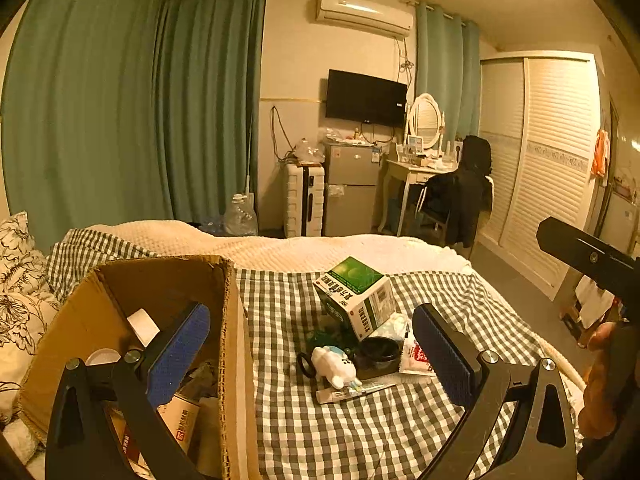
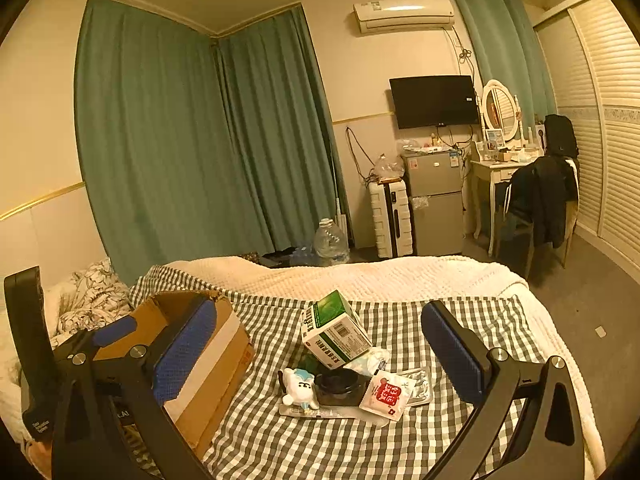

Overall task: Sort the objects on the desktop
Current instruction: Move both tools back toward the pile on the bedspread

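Observation:
A pile of small objects lies on the checked bedspread: a green-and-white medicine box (image 1: pixel 356 295) (image 2: pixel 335 330), a white plush toy (image 1: pixel 335 366) (image 2: pixel 301 389), a round black container (image 1: pixel 378 351) (image 2: pixel 339 385), a white-and-red packet (image 1: pixel 416 357) (image 2: pixel 387 394) and a thin tube (image 1: pixel 352 393). An open cardboard box (image 1: pixel 160 320) (image 2: pixel 208 356) stands left of the pile, with several items inside. My left gripper (image 1: pixel 312 356) is open, its left finger over the box. My right gripper (image 2: pixel 318 354) is open above the pile, holding nothing.
The bed carries a checked cover (image 2: pixel 360 440) and a white blanket (image 1: pixel 304 250). Floral pillows (image 1: pixel 20 280) lie at the left. Beyond stand a water jug (image 2: pixel 330 242), a suitcase (image 2: pixel 392 220), a small fridge (image 2: pixel 436 200), and a dressing table with a chair (image 2: pixel 536 196).

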